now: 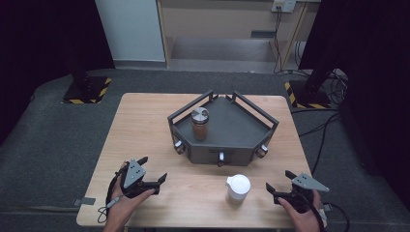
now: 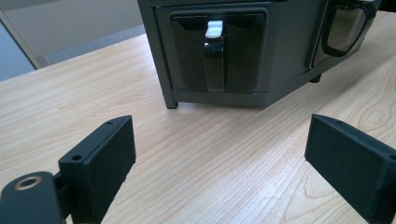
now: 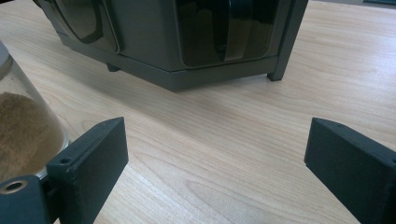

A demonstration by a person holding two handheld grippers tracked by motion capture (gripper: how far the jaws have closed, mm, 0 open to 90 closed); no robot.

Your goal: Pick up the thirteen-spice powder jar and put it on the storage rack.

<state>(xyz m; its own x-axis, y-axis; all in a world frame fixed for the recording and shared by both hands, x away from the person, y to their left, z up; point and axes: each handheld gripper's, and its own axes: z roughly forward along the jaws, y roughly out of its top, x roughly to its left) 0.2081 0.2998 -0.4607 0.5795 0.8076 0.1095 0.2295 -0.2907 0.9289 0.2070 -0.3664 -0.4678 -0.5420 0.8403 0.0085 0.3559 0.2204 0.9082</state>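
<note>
My right claw point(image 1: 279, 182), jaws wide and empty, sits just right of the upright white-lidded jar point(image 1: 238, 188) on the counter point(image 1: 145, 125), nearer than my left claw point(image 1: 152, 170).

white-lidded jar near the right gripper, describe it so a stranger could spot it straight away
Start at the dark grey angular metal rack in the middle of the light wooden table. In front of its centre knob, near the table's front edge, stands the white-lidded glass jar of brown powder. Unlike the silver-lidded brown jar on the rack, it stands on bare wood, left of the right gripper.
</note>
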